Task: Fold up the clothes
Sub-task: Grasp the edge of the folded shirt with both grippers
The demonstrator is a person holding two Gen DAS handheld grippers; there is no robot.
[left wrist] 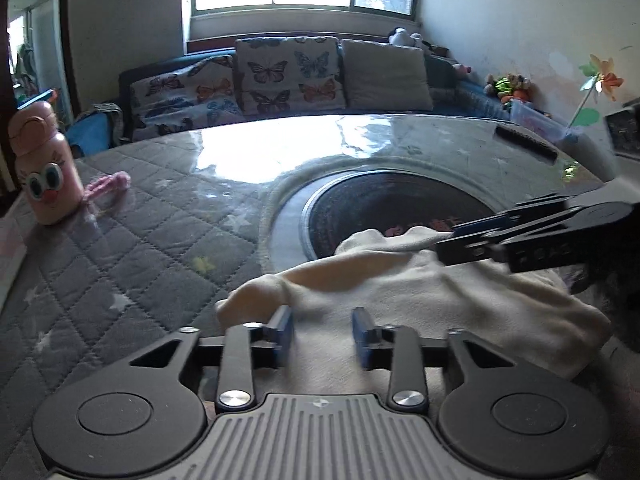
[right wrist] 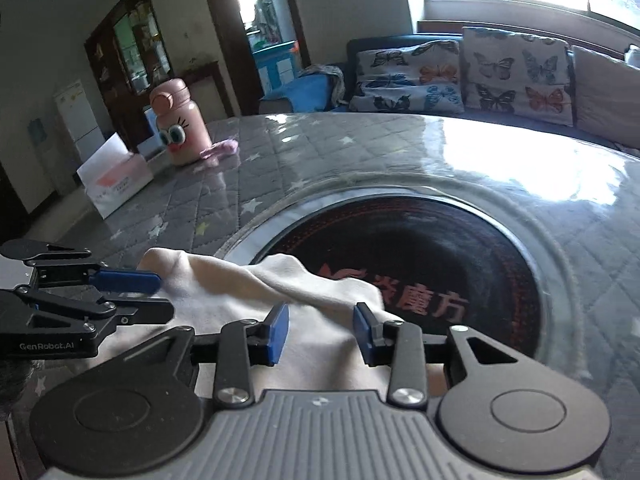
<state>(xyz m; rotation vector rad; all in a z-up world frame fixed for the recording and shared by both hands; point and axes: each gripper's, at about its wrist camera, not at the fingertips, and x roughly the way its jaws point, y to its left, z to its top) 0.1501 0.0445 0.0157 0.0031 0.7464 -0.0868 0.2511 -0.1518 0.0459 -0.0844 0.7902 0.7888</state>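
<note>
Left claw [left wrist: 322,330] hangs low over the cloth [left wrist: 400,300], blue pads [left wrist: 284,326] spread apart, nothing between them. Right claw [right wrist: 320,330] likewise low, pads parted, the cloth under the gap but not pinched. Each claw shows side-on in the other's view, pointing inward across the cloth. Cloth is cream, soft fleece-like, crumpled in loose folds, lying on the bench [left wrist: 140,240] at its near edge and partly over the dark round hob [right wrist: 440,248]. Bench top is grey quilted fabric with stars under glossy clear sheet. Pink bottle [left wrist: 44,168] with cartoon eyes stands far left. Cloth's near edge hidden behind claw bodies; glare washes out the bench's middle.
</note>
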